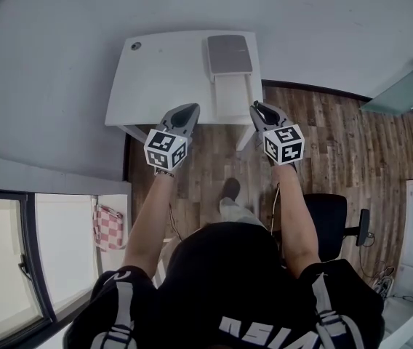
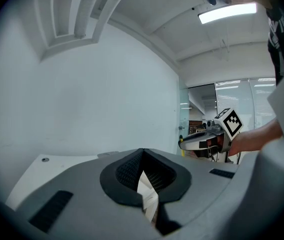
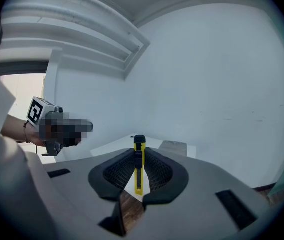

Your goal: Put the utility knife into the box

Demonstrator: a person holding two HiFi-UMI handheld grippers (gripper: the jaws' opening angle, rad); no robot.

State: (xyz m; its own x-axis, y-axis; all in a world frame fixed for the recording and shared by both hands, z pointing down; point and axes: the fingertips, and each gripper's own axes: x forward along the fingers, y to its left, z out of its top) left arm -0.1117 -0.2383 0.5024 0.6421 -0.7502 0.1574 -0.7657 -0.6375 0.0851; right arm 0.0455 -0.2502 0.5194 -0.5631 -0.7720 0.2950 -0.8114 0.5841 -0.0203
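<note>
Two grippers at the desk's near edge: right gripper fingers clamp the yellow utility knife upright, seemingly for carrying to the open box by the right edge; left gripper fingers together, empty.

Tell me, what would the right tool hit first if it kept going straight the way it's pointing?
Probably the box on the white table: in the head view the right tool, gripping the utility knife, aims at it. Height is hard to judge, so it might pass over.
</note>
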